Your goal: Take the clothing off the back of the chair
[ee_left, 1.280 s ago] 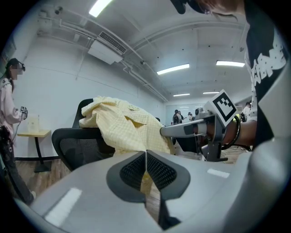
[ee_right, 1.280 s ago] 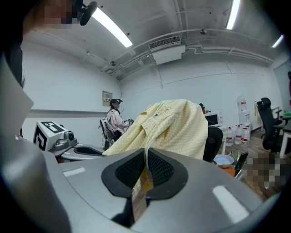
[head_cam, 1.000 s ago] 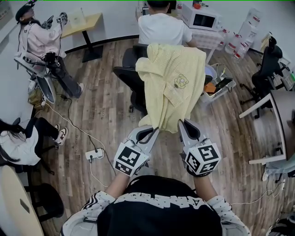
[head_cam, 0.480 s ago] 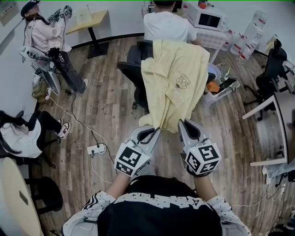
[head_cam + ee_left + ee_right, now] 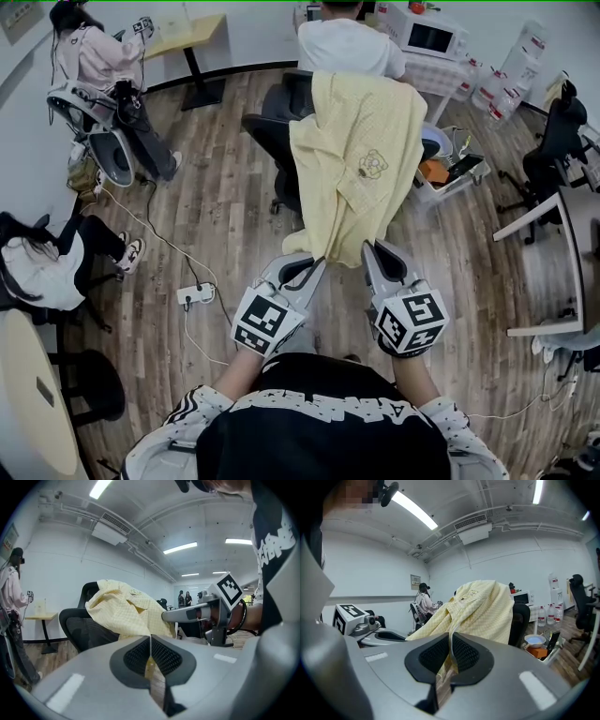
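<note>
A pale yellow checked shirt (image 5: 356, 159) hangs over the back of a black office chair (image 5: 272, 141), its lower hem stretched out toward me. My left gripper (image 5: 314, 266) is shut on the hem's left corner. The right gripper (image 5: 369, 253) is shut on the hem beside it. In the left gripper view the shirt (image 5: 126, 611) drapes off the chair (image 5: 77, 625), and a strip of yellow cloth is pinched where the left gripper (image 5: 150, 654) closes. In the right gripper view the shirt (image 5: 483, 609) runs down into the closed right gripper (image 5: 451, 654).
A person in a white shirt (image 5: 349, 47) sits just behind the chair. A microwave (image 5: 429, 37) and a bin of items (image 5: 448, 173) lie at the back right. A power strip (image 5: 195, 295) with cables lies on the wood floor at left. A desk (image 5: 562, 234) stands at right.
Both grippers have drawn back slightly toward me with the hem still in them. The shirt is stretched a little farther from the chair, which sits higher in the view.
</note>
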Demonstrator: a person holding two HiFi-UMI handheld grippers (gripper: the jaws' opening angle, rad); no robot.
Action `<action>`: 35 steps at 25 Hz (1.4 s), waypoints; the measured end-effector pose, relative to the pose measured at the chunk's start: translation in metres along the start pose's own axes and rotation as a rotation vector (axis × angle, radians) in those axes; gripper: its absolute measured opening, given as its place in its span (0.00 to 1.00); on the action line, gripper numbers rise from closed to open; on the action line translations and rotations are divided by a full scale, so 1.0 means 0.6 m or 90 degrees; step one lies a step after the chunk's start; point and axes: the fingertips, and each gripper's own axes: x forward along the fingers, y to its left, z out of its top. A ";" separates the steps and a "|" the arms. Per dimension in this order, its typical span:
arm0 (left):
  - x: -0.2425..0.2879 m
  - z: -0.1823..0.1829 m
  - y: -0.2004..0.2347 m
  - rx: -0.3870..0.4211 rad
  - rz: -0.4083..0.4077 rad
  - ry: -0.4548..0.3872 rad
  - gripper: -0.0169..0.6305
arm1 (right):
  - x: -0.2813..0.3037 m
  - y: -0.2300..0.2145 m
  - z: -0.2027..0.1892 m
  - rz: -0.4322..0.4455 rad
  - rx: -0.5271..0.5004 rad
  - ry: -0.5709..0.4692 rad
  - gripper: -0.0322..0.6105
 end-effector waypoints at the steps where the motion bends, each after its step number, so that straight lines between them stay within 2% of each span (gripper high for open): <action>1: -0.002 -0.001 -0.002 0.001 0.000 0.000 0.03 | -0.003 0.002 0.000 -0.001 0.000 -0.002 0.11; 35: -0.002 -0.002 -0.096 0.020 -0.018 0.021 0.03 | -0.074 -0.014 -0.018 0.007 0.009 -0.002 0.11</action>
